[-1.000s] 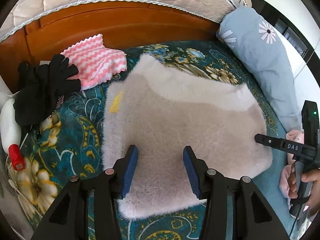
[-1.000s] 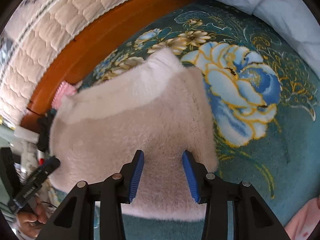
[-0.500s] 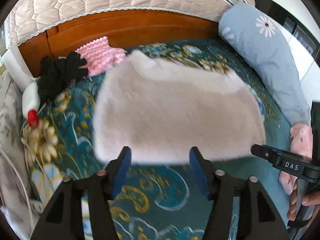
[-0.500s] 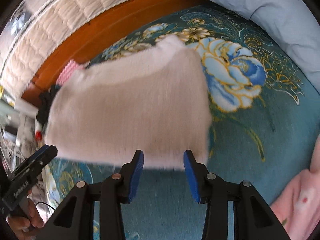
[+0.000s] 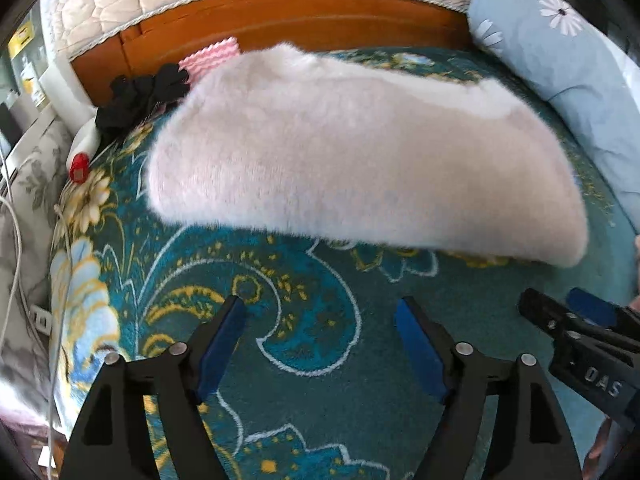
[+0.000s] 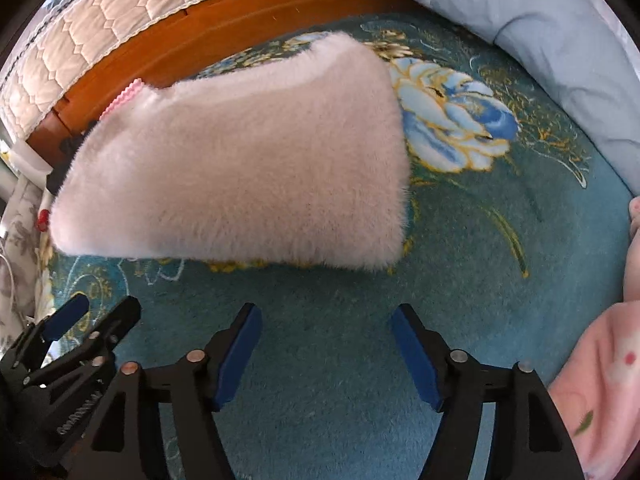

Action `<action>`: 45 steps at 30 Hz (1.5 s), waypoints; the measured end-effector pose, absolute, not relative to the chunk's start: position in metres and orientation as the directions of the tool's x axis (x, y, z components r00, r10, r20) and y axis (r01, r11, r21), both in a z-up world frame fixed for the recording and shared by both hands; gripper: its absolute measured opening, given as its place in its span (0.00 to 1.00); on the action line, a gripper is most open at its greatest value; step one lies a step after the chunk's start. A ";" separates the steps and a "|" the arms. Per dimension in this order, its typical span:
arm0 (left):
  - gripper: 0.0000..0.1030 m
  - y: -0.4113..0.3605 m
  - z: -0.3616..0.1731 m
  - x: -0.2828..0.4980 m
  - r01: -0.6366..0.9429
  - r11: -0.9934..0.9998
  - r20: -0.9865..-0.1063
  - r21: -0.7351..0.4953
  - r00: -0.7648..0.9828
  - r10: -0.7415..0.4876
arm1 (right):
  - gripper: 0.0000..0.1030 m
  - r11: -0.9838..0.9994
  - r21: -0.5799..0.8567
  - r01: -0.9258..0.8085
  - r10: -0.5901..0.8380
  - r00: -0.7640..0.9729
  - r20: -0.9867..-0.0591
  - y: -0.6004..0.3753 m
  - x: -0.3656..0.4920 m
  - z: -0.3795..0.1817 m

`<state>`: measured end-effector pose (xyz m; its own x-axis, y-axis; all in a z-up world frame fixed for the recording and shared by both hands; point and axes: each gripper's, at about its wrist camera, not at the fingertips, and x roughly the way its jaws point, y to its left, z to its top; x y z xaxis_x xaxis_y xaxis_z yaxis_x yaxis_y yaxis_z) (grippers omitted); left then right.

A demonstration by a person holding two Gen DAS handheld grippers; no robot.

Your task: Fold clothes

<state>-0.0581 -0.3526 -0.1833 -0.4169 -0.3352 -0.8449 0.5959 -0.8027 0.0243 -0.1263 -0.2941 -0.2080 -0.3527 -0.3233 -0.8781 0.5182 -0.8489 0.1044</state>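
A fluffy pale pink-grey garment (image 5: 352,148) lies folded into a rectangle on the teal floral bedspread (image 5: 304,320); it also shows in the right wrist view (image 6: 240,168). My left gripper (image 5: 320,312) is open and empty, above the bedspread just short of the garment's near edge. My right gripper (image 6: 326,316) is open and empty, also short of the near edge. The right gripper shows at the lower right of the left wrist view (image 5: 568,312), and the left gripper at the lower left of the right wrist view (image 6: 100,312).
A wooden headboard (image 5: 304,12) with a quilted cover runs along the back. A blue pillow (image 5: 560,48) lies at the right. Black gloves (image 5: 140,92) and a pink zigzag cloth (image 5: 212,54) lie at the back left. Pink clothing (image 6: 600,380) lies at the right.
Both grippers have let go of the garment's near part and pulled back toward me, opening wider. The garment now lies free ahead of both.
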 end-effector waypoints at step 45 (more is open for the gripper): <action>0.88 -0.338 -0.199 -0.055 0.634 -0.773 -0.784 0.041 -0.459 -0.418 | 0.87 -0.854 0.077 0.515 -0.376 -0.507 -0.775 -0.293 -0.113 -0.221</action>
<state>-0.0554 -0.3383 -0.1994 -0.4590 -0.4182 -0.7839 0.6335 -0.7726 0.0413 -0.1132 -0.2932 -0.2205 -0.5072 -0.3761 -0.7754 0.5150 -0.8537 0.0772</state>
